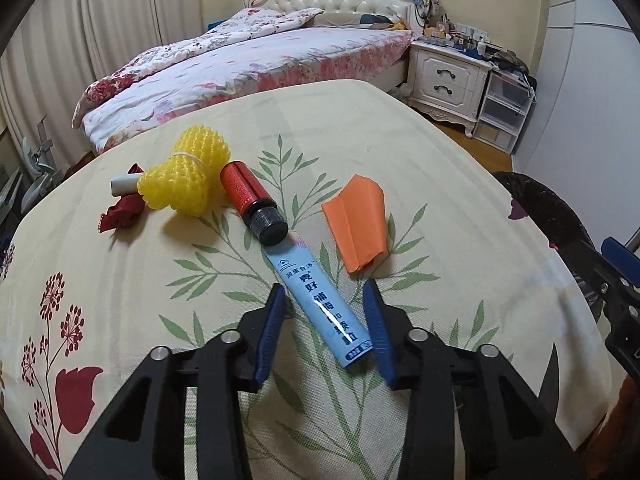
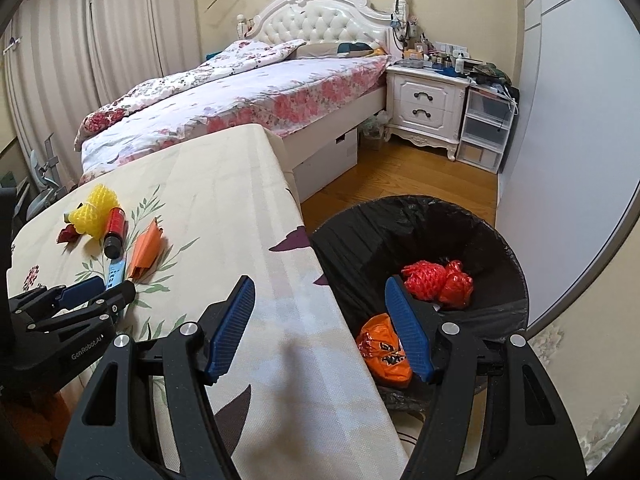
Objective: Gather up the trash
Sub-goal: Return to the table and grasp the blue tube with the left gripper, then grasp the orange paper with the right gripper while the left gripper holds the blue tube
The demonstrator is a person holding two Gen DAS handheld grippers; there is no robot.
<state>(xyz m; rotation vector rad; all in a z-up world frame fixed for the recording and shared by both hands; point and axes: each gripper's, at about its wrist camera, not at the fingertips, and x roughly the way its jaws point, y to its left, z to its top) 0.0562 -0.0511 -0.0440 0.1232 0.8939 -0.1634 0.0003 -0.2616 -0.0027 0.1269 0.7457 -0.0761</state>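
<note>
A table under a cream floral cloth (image 1: 400, 152) fills the frame's middle. On it, upper left, lie a yellow foam net (image 1: 186, 178), red wrapper (image 1: 122, 214) and white tube (image 1: 124, 184). Toward centre lie a red bottle (image 1: 250, 200), blue tube (image 1: 320, 300) and orange paper (image 1: 358, 222).

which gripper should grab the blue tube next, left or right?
Left. The left gripper already straddles the blue tube on the tablecloth, fingers either side. The right gripper hangs open and empty at the table edge beside the bin.
</note>
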